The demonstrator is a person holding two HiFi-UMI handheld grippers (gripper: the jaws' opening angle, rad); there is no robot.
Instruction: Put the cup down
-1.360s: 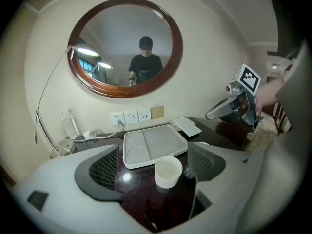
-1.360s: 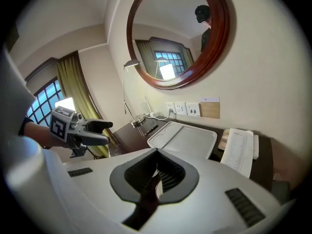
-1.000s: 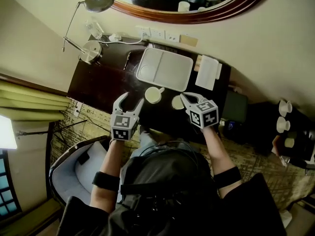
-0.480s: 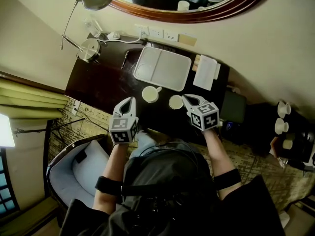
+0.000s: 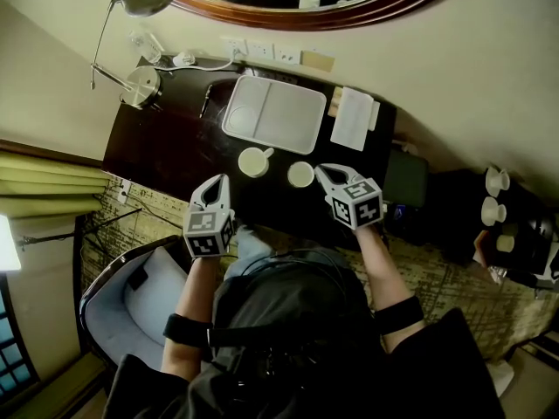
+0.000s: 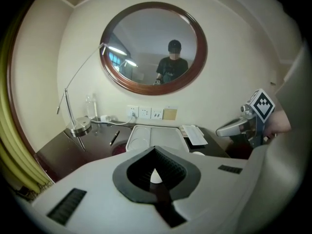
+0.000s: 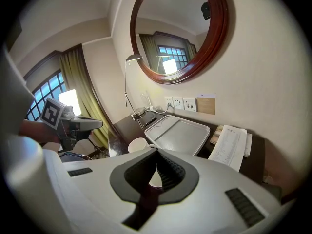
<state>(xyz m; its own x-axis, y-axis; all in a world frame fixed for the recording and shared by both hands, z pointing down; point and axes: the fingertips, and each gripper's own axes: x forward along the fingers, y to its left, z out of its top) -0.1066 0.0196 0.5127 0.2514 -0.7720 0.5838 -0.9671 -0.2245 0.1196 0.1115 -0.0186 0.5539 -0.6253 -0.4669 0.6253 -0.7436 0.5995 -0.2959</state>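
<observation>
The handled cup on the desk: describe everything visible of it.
The cup is cream-white and glossy like ceramic, round, with one small handle pointing toward the white tray. It stands upright, mouth up, on the dark desk, just in front of the tray's near edge and, in the head view, left of a second round cream piece, apart from both. Only the desk touches it. Whether it holds anything cannot be told.

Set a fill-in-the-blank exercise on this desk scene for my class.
The cup with a handle stands on the dark ____. The white tray is ____. The left gripper and right gripper are both ____. On the wall hangs a wood-framed ____.
Missing words: desk; empty; shut; mirror.
</observation>
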